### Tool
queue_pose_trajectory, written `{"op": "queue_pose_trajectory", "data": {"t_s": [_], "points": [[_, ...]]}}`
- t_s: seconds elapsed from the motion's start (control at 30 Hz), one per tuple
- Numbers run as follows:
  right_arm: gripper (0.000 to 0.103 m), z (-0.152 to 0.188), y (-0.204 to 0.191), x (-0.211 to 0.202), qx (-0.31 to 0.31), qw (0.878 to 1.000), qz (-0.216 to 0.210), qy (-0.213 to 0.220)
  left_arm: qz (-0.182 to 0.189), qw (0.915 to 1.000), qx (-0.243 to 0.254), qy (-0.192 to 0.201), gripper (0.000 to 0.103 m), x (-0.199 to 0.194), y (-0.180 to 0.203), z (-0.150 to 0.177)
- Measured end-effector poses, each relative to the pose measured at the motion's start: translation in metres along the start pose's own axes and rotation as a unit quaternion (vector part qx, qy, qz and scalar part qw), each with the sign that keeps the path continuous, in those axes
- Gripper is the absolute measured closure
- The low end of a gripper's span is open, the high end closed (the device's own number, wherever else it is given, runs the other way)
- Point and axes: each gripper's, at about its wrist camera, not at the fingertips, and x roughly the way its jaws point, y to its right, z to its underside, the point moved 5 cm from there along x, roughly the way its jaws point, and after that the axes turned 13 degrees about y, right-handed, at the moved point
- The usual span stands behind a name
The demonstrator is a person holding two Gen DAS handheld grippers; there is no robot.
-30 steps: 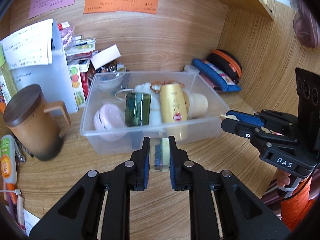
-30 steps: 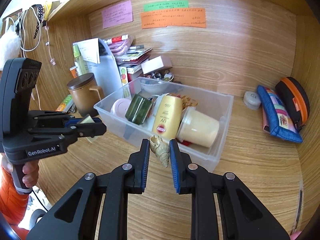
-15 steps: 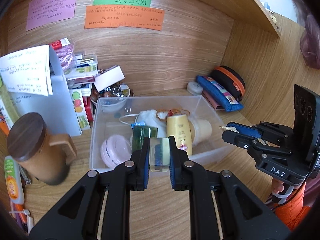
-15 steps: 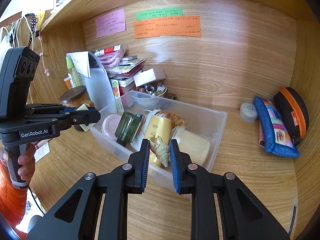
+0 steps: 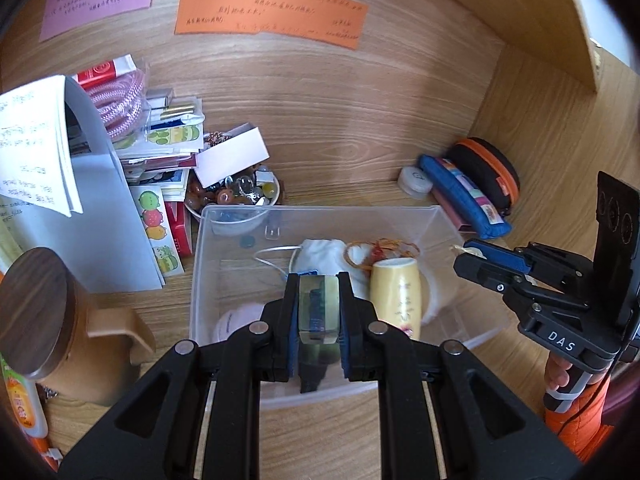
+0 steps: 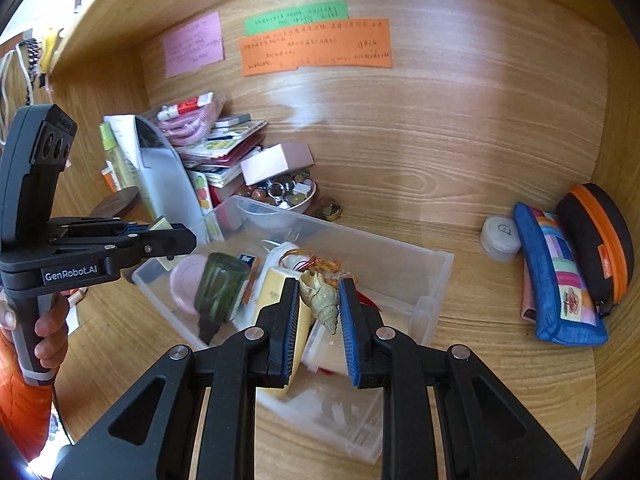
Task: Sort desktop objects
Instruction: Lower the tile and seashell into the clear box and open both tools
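Over the near edge of the clear plastic bin (image 6: 432, 264), my right gripper (image 6: 319, 307) pinches a spiky beige spiral seashell (image 6: 320, 296), brittle so held mid-body, while my left gripper (image 5: 319, 312) clamps a hard, slippery translucent greenish block (image 5: 319, 308).
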Motion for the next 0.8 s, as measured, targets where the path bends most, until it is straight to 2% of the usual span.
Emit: {"op": "queue_pose_trajectory", "data": {"t_s": [0.4, 0.67, 0.8], "points": [[0.085, 0.005, 0.019, 0.049, 0.02, 0.999, 0.01, -0.037, -0.015, 0.9991, -0.019, -0.035, 0.088, 0.044, -0.028, 0.004], [0.084, 0.011, 0.021, 0.057, 0.015, 0.999, 0.011, -0.04, -0.004, 0.9986, -0.026, -0.046, 0.088, 0.053, -0.029, 0.009], [0.084, 0.011, 0.019, 0.055, 0.006, 0.999, 0.014, -0.035, -0.011, 0.9984, -0.007, -0.055, 0.086, 0.059, -0.022, 0.017]]}}
